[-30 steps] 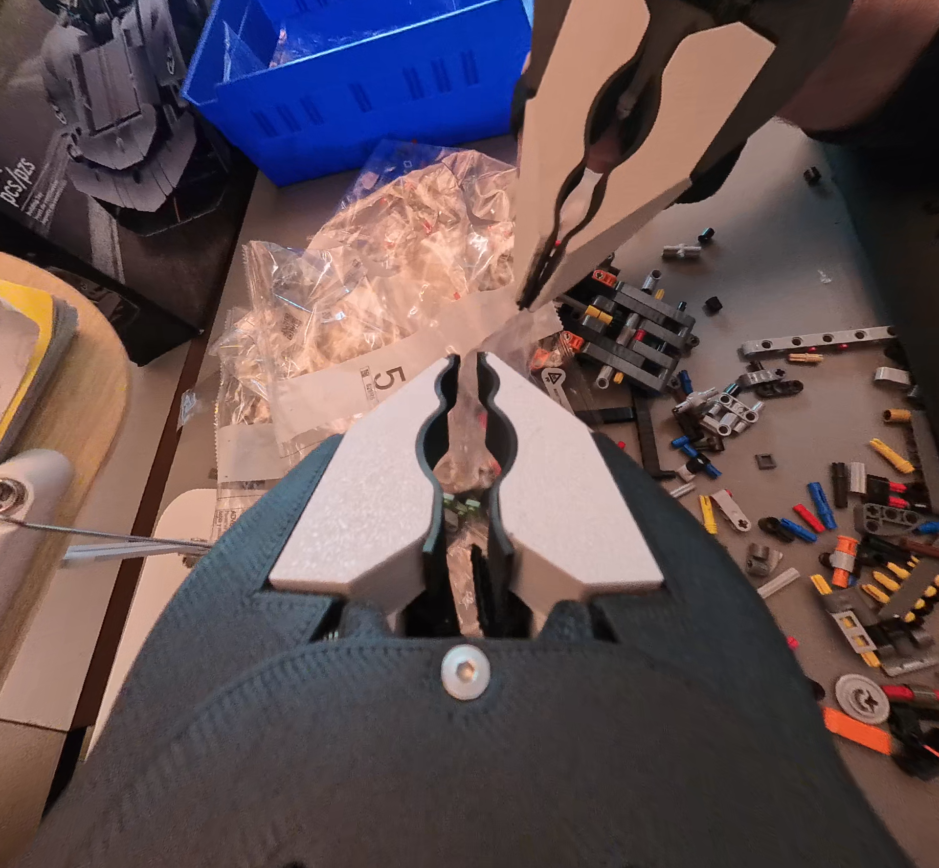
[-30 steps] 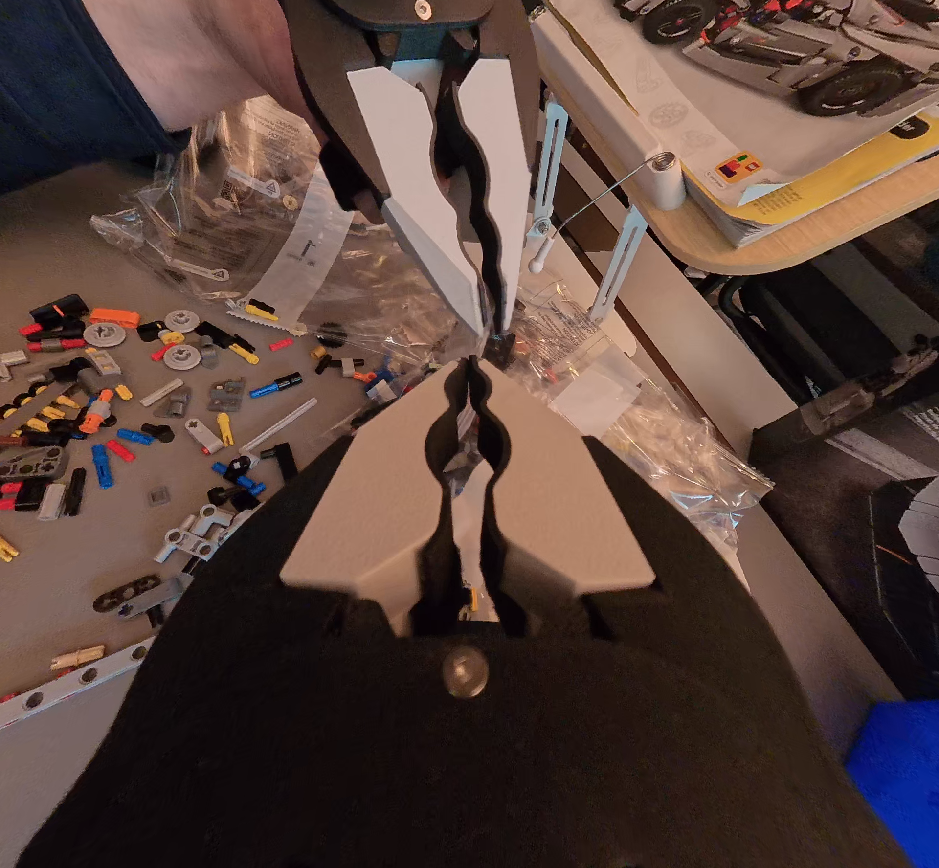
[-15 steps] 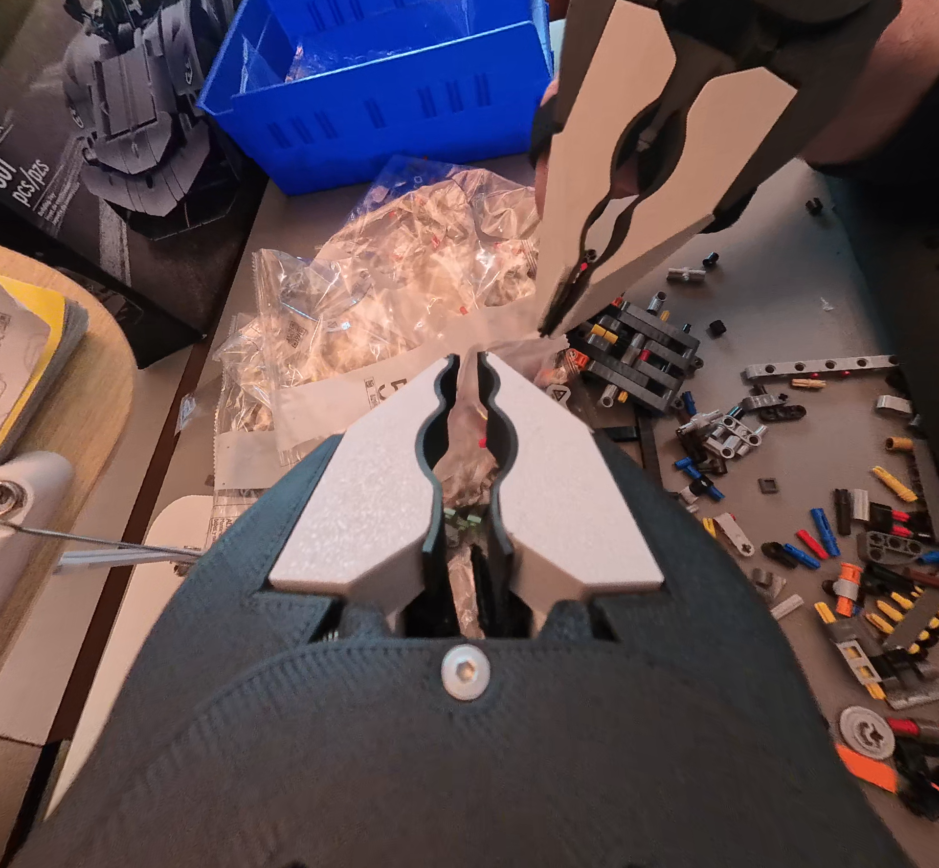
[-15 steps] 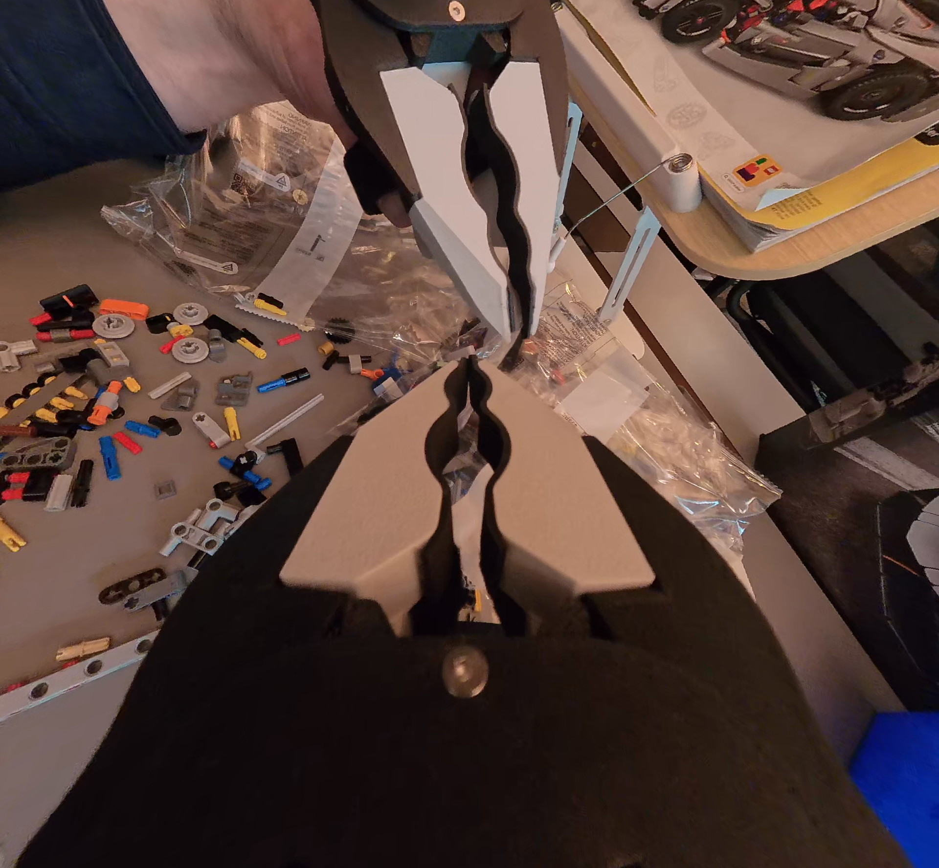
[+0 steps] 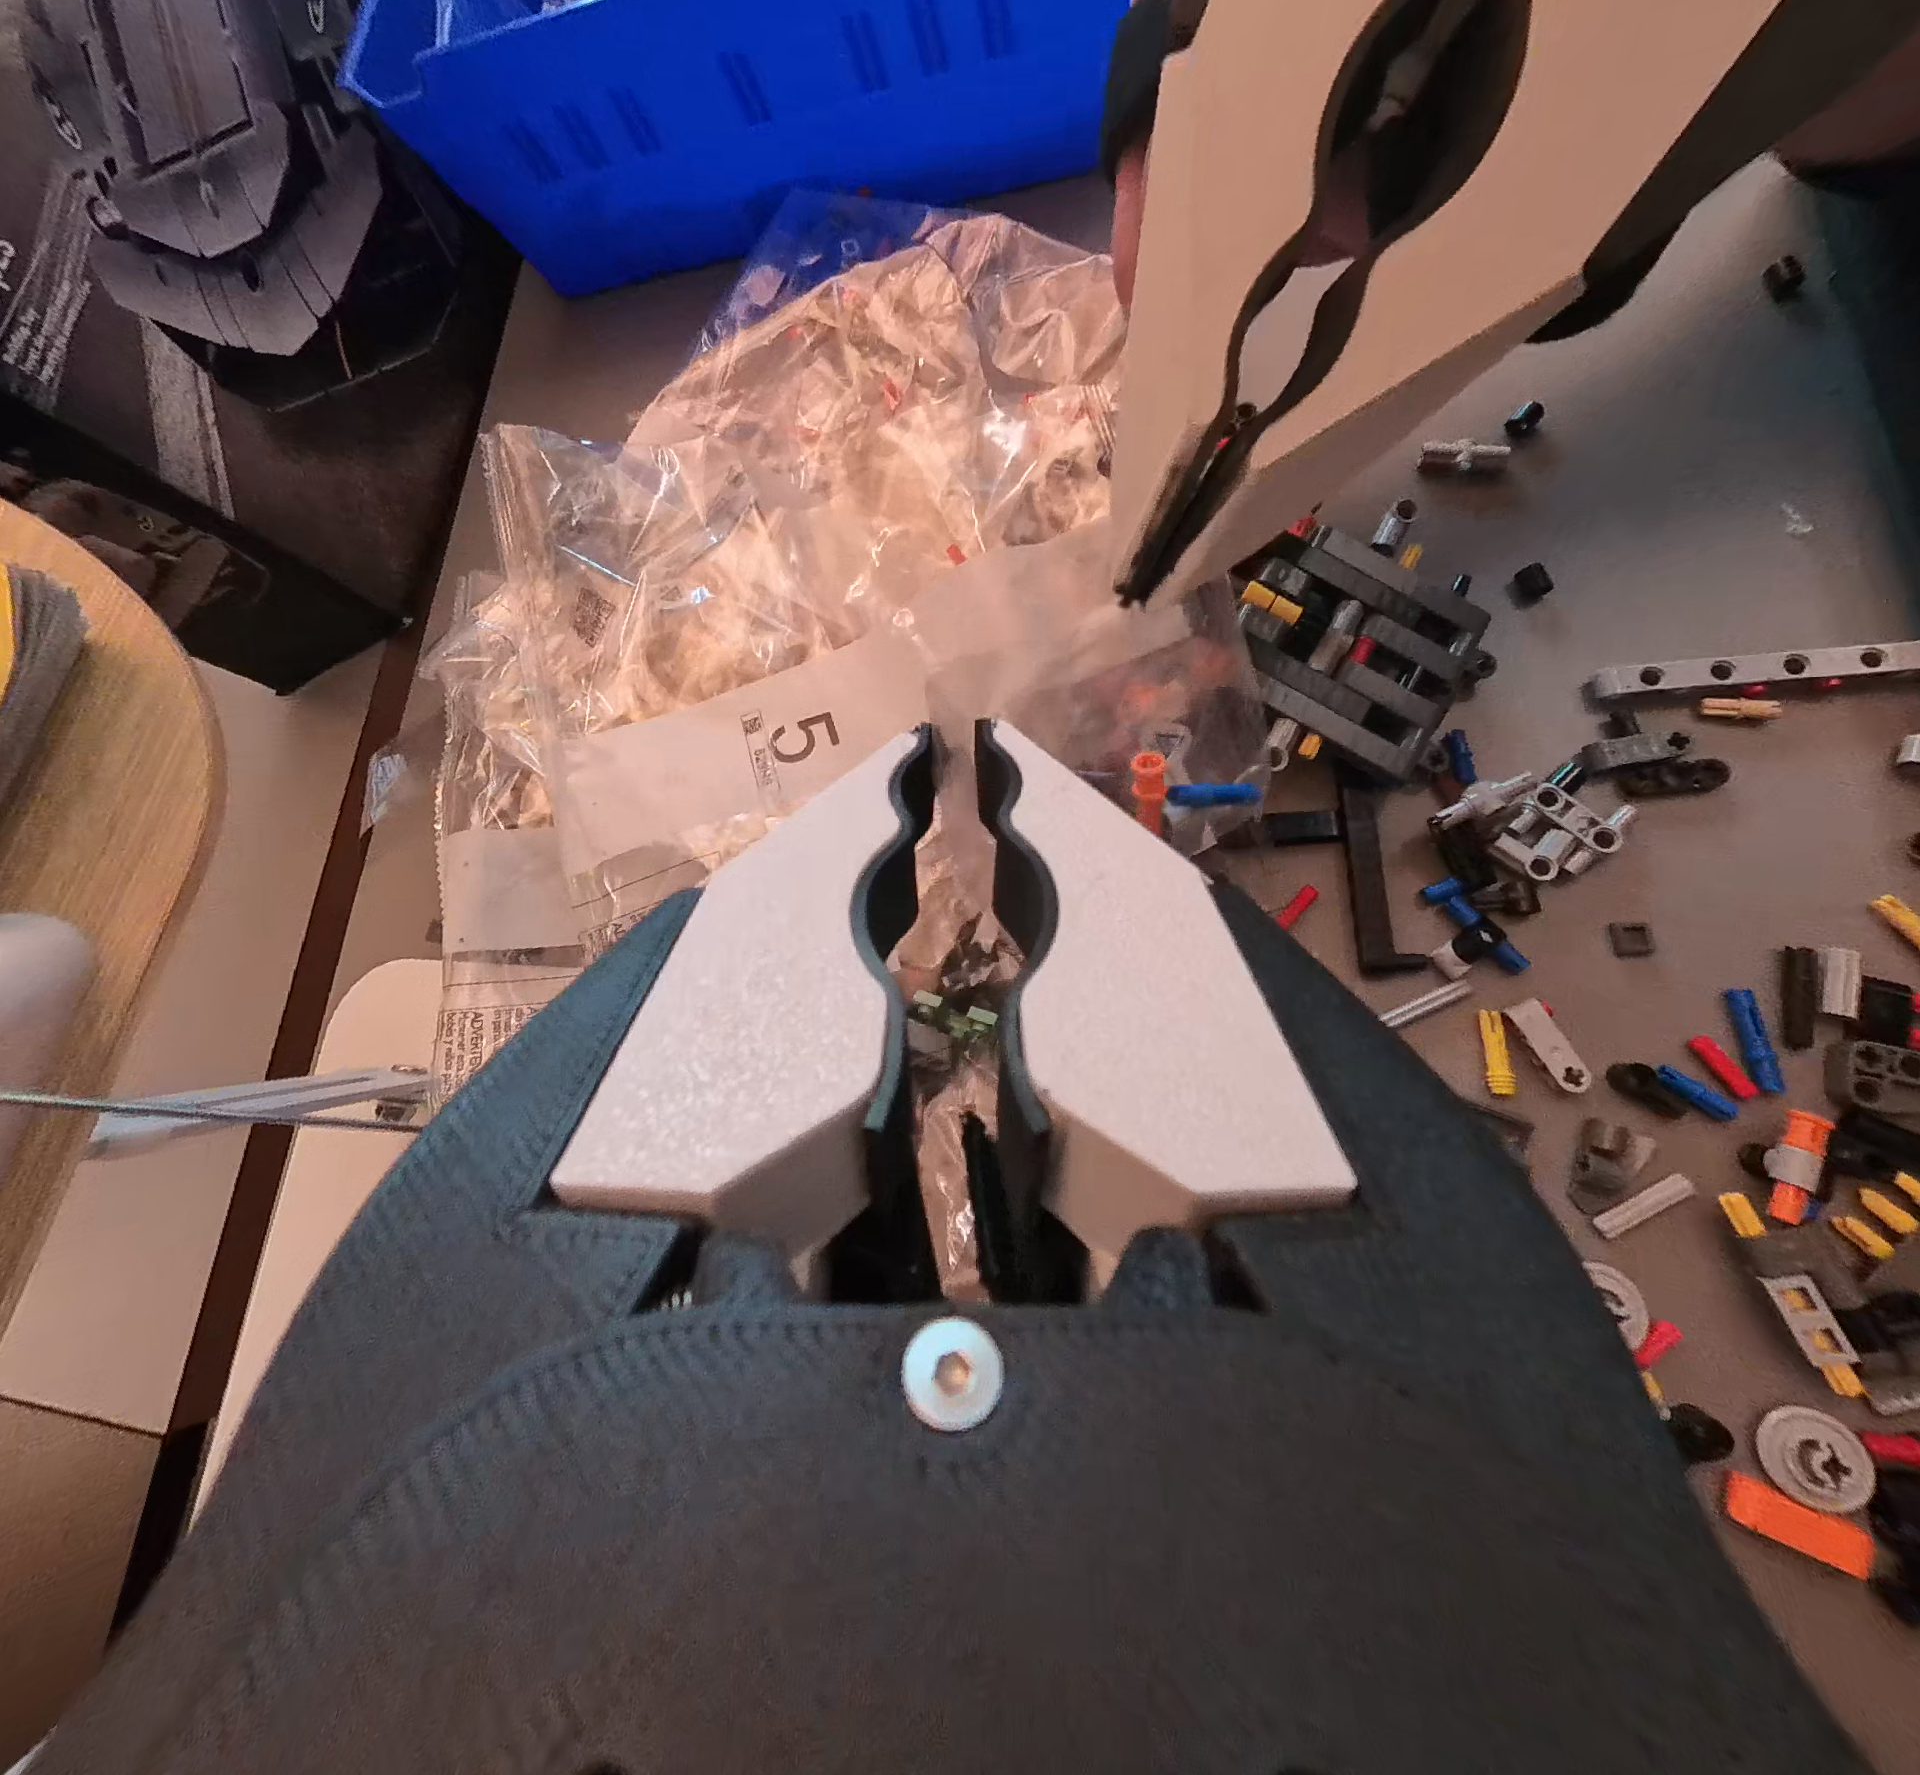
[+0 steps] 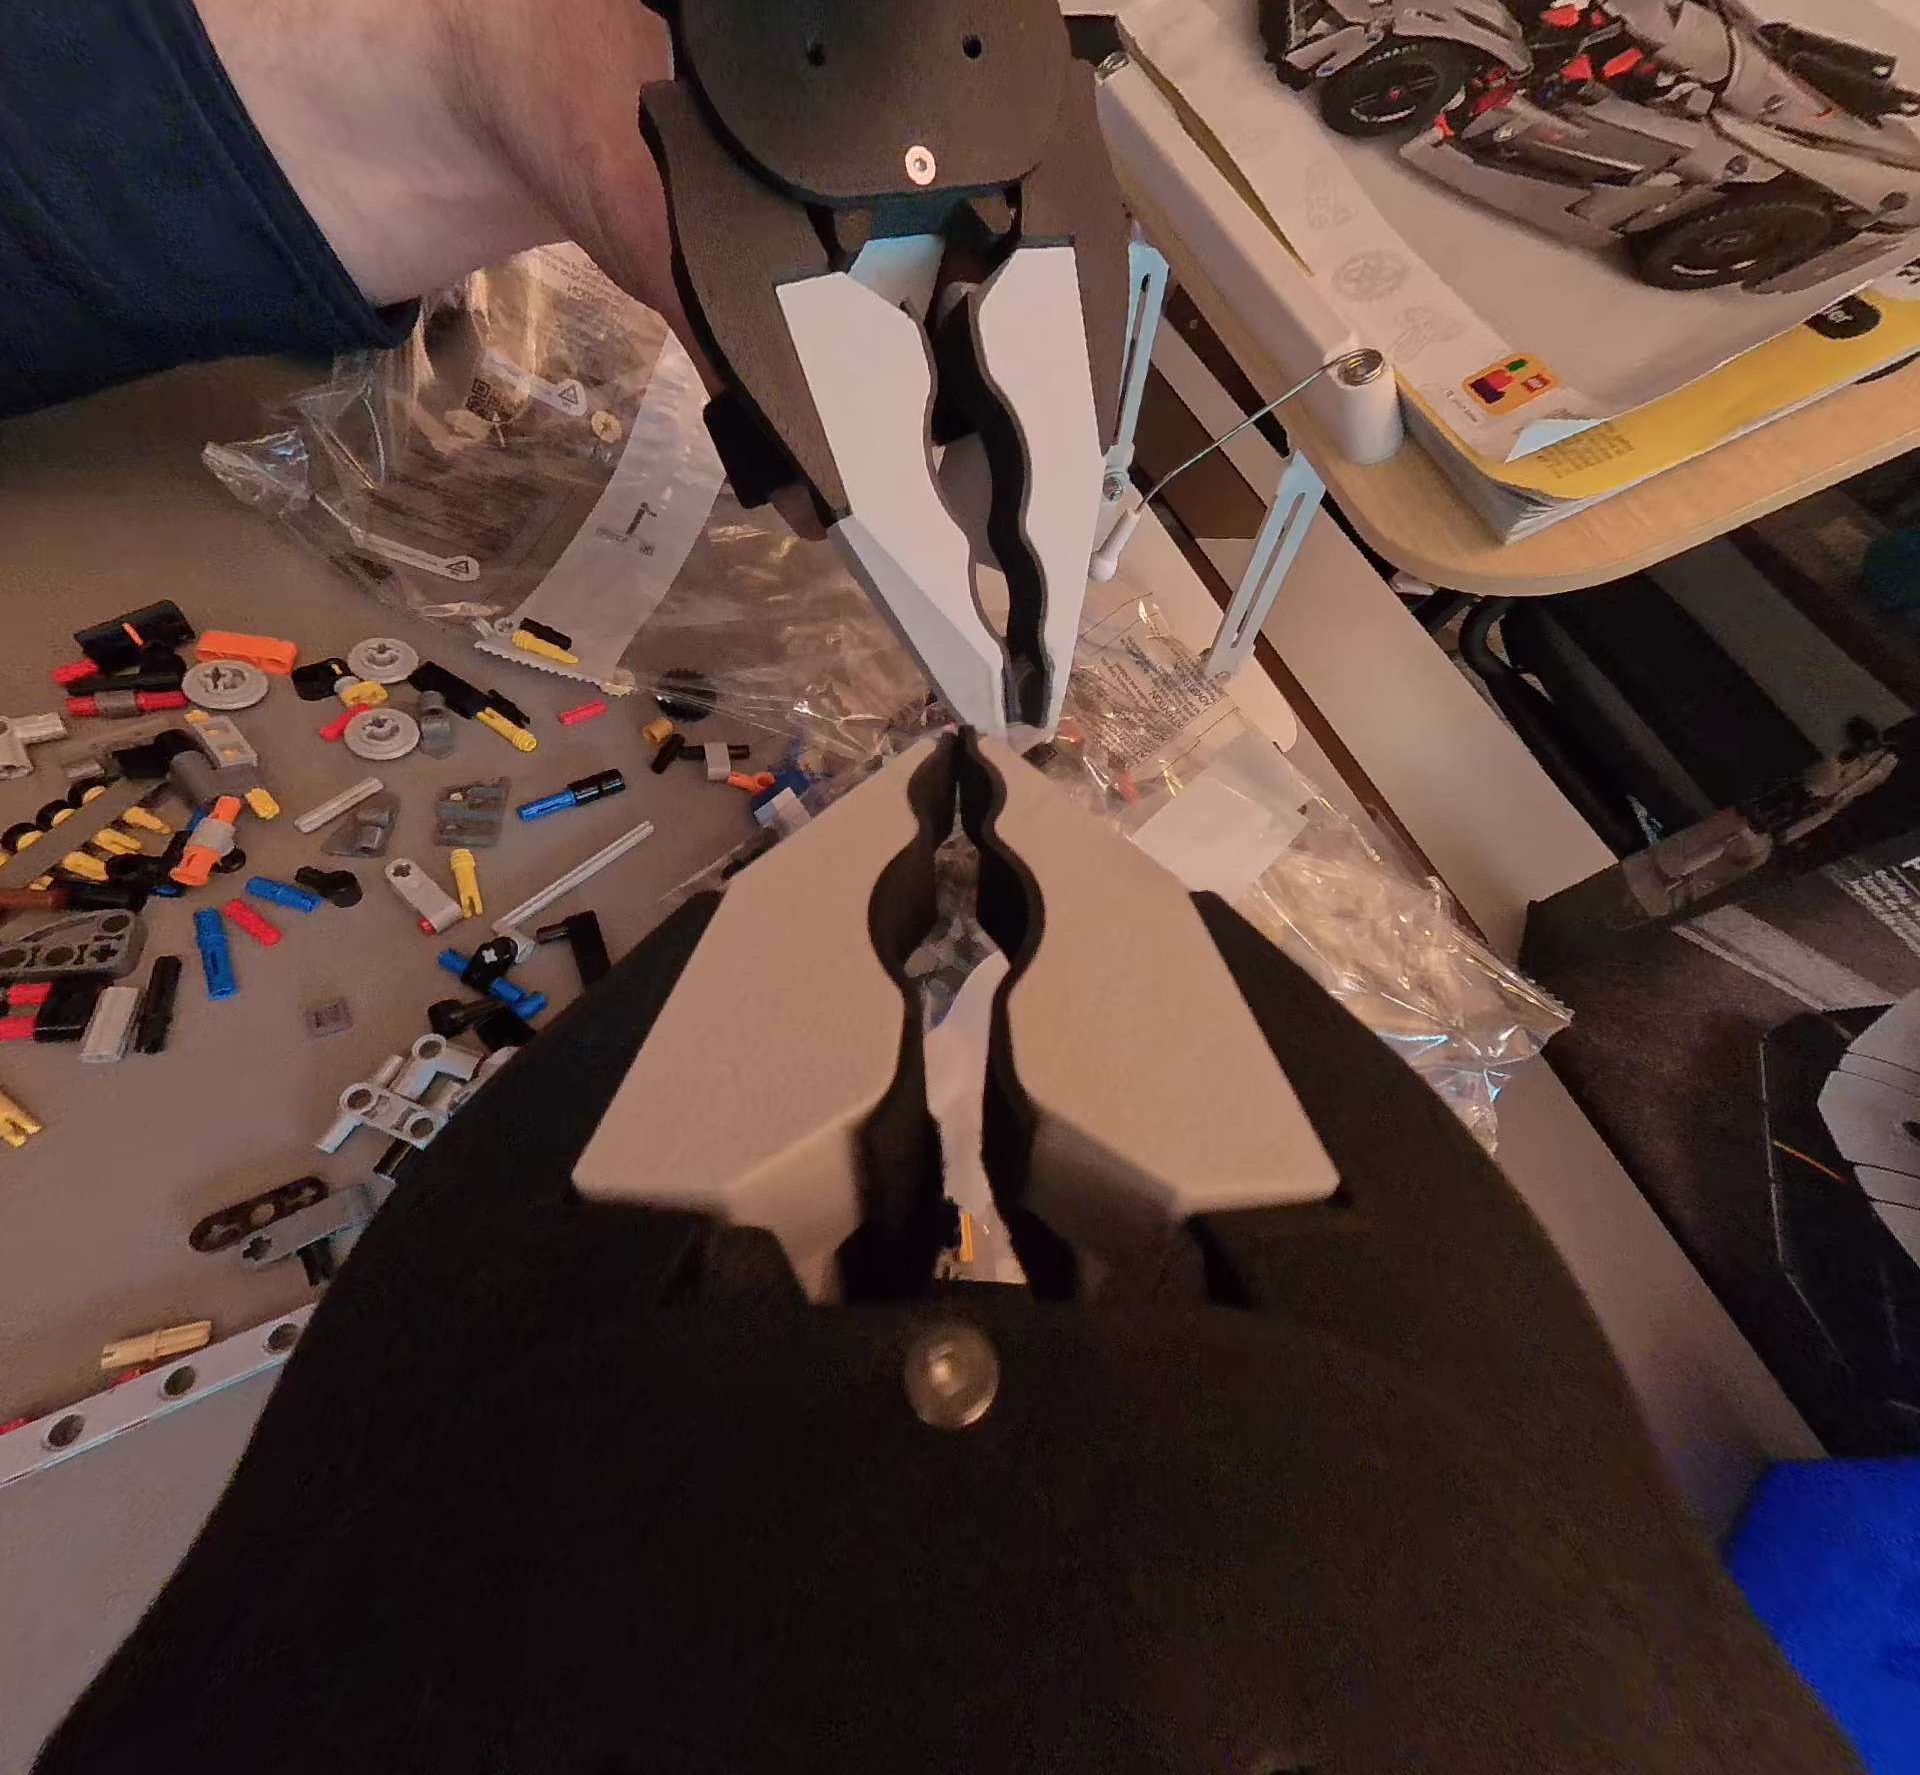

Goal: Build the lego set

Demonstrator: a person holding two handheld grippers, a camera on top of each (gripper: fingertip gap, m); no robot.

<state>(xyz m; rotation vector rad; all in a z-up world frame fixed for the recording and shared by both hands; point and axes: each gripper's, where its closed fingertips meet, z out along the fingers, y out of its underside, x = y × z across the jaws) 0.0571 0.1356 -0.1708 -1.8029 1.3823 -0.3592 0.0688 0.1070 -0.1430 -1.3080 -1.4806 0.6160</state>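
Both grippers are shut on one clear plastic bag of lego parts [image 5: 1049, 655] and hold it above the grey table. My left gripper [image 5: 954, 733] pinches the bag's white strip, and crumpled plastic shows between its fingers. My right gripper [image 5: 1138, 582] comes in from the upper right and grips the same bag a short way off. In the right wrist view the right gripper [image 6: 961, 738] and the left gripper [image 6: 1023, 717] meet almost tip to tip over the bag [image 6: 966, 1029]. A partly built dark grey assembly [image 5: 1361, 655] lies just behind.
More clear bags [image 5: 810, 499] lie under the grippers. Loose small pieces [image 5: 1714, 1050] are scattered across the table, with a long grey beam [image 5: 1756, 671]. A blue bin [image 5: 748, 63] stands behind. An instruction booklet [image 6: 1558, 167] lies on a side table, and the set's box [image 5: 156, 115] stands beside it. The long grey beam [image 5: 1756, 671] is about 20 centimeters from both grippers' fingertips.
Both grippers stay shut on the bag. The right gripper has come closer and looms larger in the left wrist view. The left gripper stands more upright in the right wrist view.
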